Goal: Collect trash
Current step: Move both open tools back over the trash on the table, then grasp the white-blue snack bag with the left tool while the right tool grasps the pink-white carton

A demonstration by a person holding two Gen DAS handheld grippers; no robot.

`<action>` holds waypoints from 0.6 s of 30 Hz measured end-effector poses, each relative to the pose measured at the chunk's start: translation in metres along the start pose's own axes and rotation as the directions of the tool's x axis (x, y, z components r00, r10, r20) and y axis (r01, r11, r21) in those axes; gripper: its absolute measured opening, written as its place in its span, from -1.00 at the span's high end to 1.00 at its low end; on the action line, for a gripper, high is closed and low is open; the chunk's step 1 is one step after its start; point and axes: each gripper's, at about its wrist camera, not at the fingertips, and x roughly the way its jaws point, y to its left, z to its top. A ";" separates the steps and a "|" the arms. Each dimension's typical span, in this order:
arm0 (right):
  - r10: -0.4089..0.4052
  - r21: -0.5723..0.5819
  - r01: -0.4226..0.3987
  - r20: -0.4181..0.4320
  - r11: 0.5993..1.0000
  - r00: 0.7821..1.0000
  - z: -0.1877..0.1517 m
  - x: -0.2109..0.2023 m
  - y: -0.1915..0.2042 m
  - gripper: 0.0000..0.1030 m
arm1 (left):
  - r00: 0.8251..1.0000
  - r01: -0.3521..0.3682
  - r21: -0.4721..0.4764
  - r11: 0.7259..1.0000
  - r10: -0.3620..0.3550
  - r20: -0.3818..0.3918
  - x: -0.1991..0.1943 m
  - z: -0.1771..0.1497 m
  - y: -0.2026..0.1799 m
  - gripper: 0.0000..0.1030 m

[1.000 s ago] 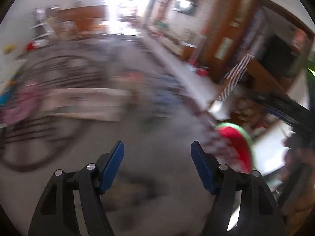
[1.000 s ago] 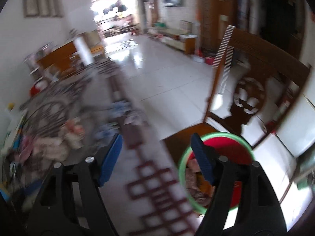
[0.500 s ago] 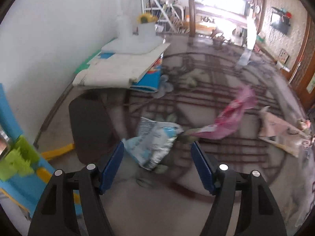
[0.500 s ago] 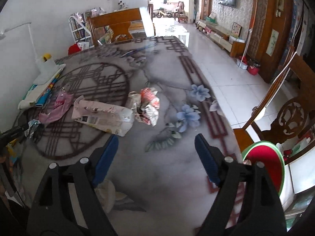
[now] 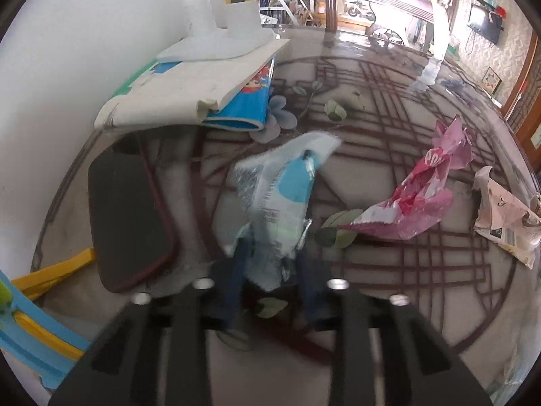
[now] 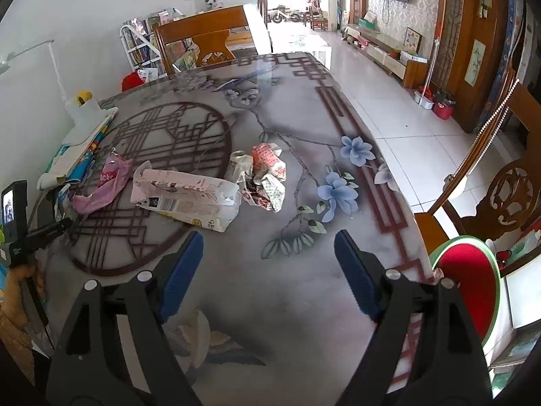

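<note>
Left tool [image 5: 270, 277] closing on blue-white wrapper [image 5: 280, 203], near end between pads, long axis running away toward far side. Right tool [image 6: 268, 270] released, empty, hovering over bare bench [image 6: 304, 304]. Pink wrapper [image 5: 419, 199] just right. Glossy patterned top; red bin [image 6: 470, 291] beyond right edge.

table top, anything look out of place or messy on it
Yes: crumpled wrappers litter the table. A pink bag, a pale packet and a wad of torn paper lie loose near its middle. The left gripper is closing on a blue and white wrapper by the books.
</note>
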 end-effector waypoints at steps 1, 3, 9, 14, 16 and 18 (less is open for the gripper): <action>0.005 -0.005 -0.005 -0.001 1.000 1.000 0.001 0.001 0.003 -0.52 | 1.000 0.011 -0.010 1.000 -0.011 0.003 -0.002 -0.003 0.002 0.77; 0.009 -0.010 -0.009 0.001 1.000 1.000 0.003 0.002 0.005 -0.52 | 0.999 0.035 -0.032 0.999 -0.035 0.008 -0.006 -0.009 0.006 0.79; 0.024 0.051 -0.024 -0.009 0.998 1.000 0.015 0.019 0.002 -0.52 | 0.980 0.194 -0.150 0.969 -0.185 0.067 -0.044 -0.047 0.011 0.82; 0.036 0.136 -0.030 -0.040 0.990 0.999 0.029 0.047 -0.004 -0.54 | 0.957 0.282 -0.121 0.952 -0.270 0.102 -0.068 -0.104 -0.019 0.82; 0.049 0.160 -0.040 -0.056 0.986 0.997 0.034 0.057 -0.003 -0.54 | 0.951 0.305 -0.086 0.949 -0.298 0.081 -0.070 -0.126 -0.039 0.82; 0.047 0.147 -0.039 -0.051 0.988 0.998 0.037 0.062 0.005 -0.54 | 0.950 0.308 -0.020 0.951 -0.307 0.060 -0.068 -0.132 -0.057 0.81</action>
